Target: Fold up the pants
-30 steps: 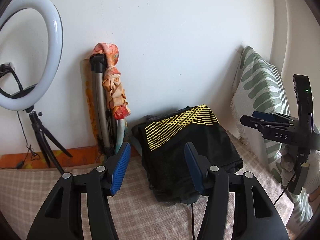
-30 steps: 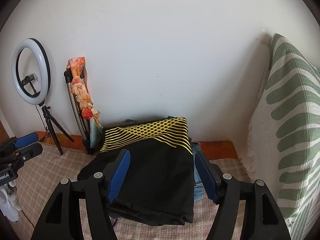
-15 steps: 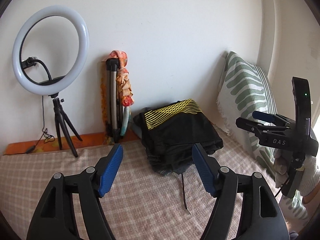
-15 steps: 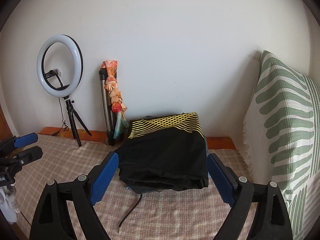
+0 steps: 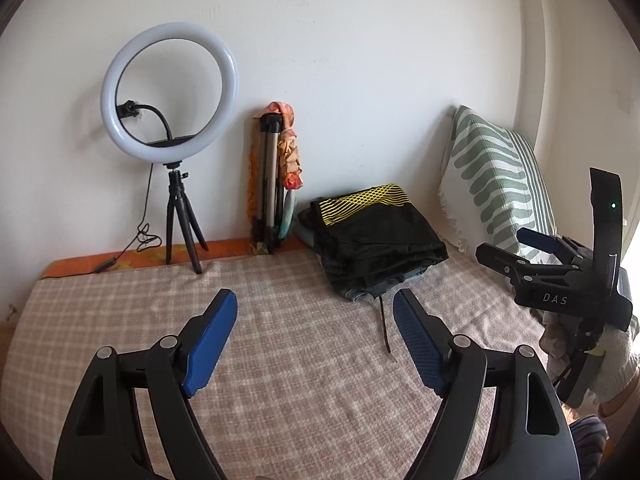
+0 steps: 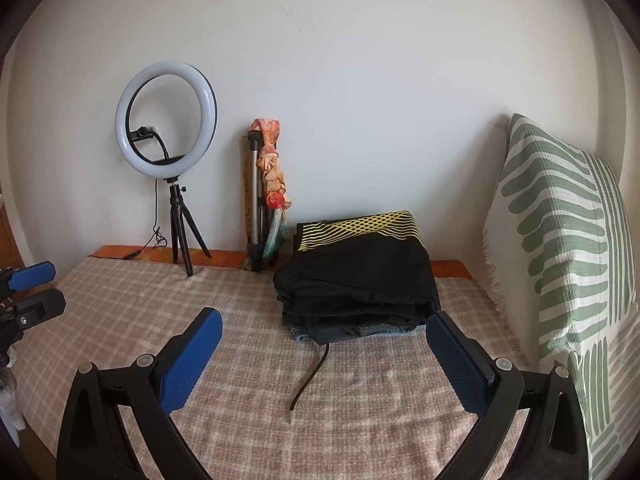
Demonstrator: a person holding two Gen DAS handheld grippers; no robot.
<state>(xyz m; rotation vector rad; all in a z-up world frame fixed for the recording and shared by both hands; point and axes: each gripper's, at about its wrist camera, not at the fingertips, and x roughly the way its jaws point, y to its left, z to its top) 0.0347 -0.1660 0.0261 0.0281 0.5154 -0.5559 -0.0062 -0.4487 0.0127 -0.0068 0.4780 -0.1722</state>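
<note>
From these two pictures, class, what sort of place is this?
Probably a bedroom at home: a checked blanket covers what looks like a bed, a striped pillow leans by the wall, and folded clothes sit beside a ring light.

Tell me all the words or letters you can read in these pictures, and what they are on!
"DAS": white letters on the black body of the right gripper, seen in the left wrist view.
No other words or numbers show: none on the folded black pants, the ring light or the green striped pillow.
</note>
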